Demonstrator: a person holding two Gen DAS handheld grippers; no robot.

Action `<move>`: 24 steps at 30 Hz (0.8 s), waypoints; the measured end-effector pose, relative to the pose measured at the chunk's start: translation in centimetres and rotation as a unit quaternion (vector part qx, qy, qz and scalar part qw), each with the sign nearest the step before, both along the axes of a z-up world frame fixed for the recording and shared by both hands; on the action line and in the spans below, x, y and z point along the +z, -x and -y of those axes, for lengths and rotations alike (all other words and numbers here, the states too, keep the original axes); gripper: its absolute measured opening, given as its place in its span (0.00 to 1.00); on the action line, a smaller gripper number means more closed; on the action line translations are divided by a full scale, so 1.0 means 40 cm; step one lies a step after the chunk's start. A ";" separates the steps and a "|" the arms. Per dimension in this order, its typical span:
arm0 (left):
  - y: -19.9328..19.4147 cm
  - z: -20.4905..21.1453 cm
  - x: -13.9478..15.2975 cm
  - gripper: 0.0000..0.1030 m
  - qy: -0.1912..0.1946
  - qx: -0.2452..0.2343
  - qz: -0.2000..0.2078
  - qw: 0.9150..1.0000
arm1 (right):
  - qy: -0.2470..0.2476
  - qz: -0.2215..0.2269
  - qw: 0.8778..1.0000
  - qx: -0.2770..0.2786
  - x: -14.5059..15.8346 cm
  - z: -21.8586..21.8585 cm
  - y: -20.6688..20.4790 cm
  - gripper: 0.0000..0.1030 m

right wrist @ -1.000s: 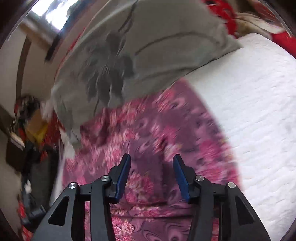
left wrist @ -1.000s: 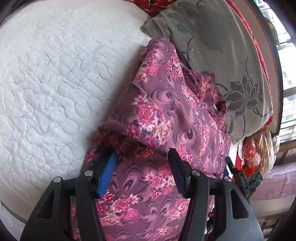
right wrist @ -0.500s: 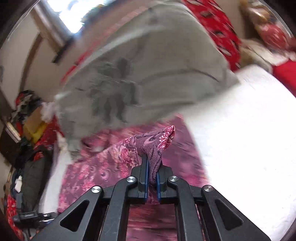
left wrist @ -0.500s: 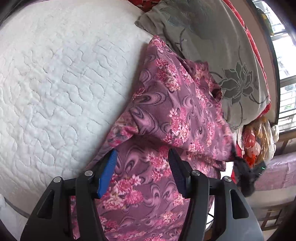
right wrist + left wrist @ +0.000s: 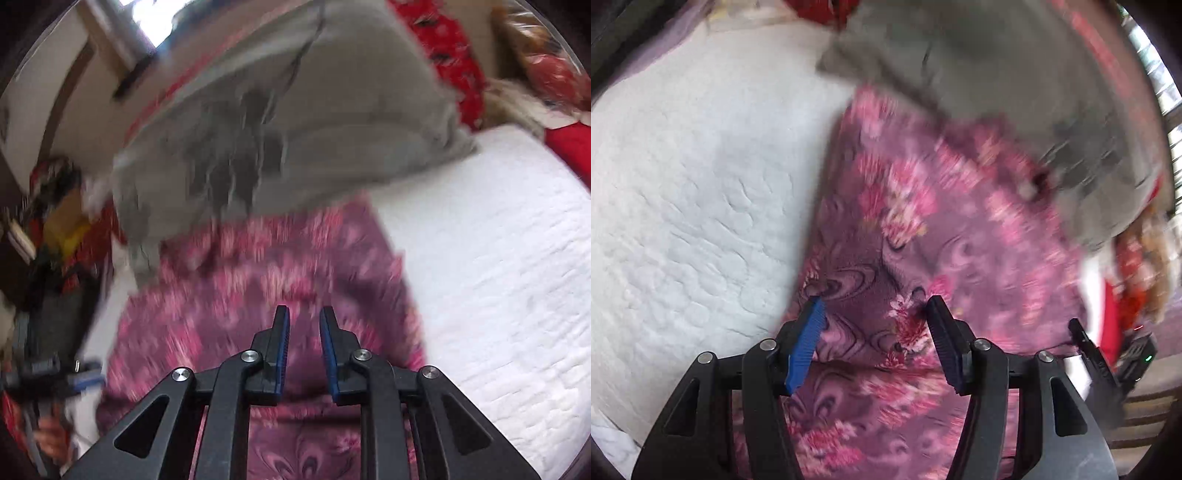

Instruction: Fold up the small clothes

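Lying spread on the white quilted bedcover point(image 5: 687, 192), the purple floral garment point(image 5: 923, 229) runs from the near edge of both views up to the grey flower-printed pillow point(image 5: 1015, 74), whose lower edge overlaps the cloth's far end. Both pictures are smeared with blur, so the fine folds of the fabric cannot be read — only a crease crossing the cloth just past the left fingertips shows clearly.

The left gripper point(image 5: 873, 308) stands wide apart, its blue-padded finger point(image 5: 807, 339) on one side and its dark finger on the other, with the garment showing between them and nothing pinched. The right gripper point(image 5: 303, 314) has its jaws parted by a narrow gap; the patterned cloth shows through that gap and no fabric is caught in it. Whether either set of fingertips touches the cloth cannot be told.

In the right wrist view the bedcover point(image 5: 498, 277) lies to the right of the garment point(image 5: 258, 295), and the pillow point(image 5: 295, 129) fills the upper middle. Red patterned fabric point(image 5: 454, 62) lies beyond the pillow, and a window point(image 5: 1160, 85) glows at the right edge of the left wrist view
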State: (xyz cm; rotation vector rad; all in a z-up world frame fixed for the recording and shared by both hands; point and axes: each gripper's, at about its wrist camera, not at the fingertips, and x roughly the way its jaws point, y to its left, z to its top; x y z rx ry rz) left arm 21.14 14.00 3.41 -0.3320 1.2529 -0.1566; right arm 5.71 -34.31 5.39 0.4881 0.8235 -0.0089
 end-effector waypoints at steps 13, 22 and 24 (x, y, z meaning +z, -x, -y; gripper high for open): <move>0.169 0.095 -0.025 0.58 -0.040 -0.074 -0.009 0.996 | 0.022 -0.081 0.992 0.096 -0.009 -0.011 0.115 0.25; 0.316 0.165 -0.017 0.59 -0.144 -0.121 0.018 0.982 | 0.049 -0.100 0.987 0.116 -0.024 -0.048 0.293 0.32; 0.342 0.157 -0.014 0.59 -0.140 -0.117 0.015 0.983 | 0.049 -0.101 0.987 0.118 -0.024 -0.051 0.329 0.34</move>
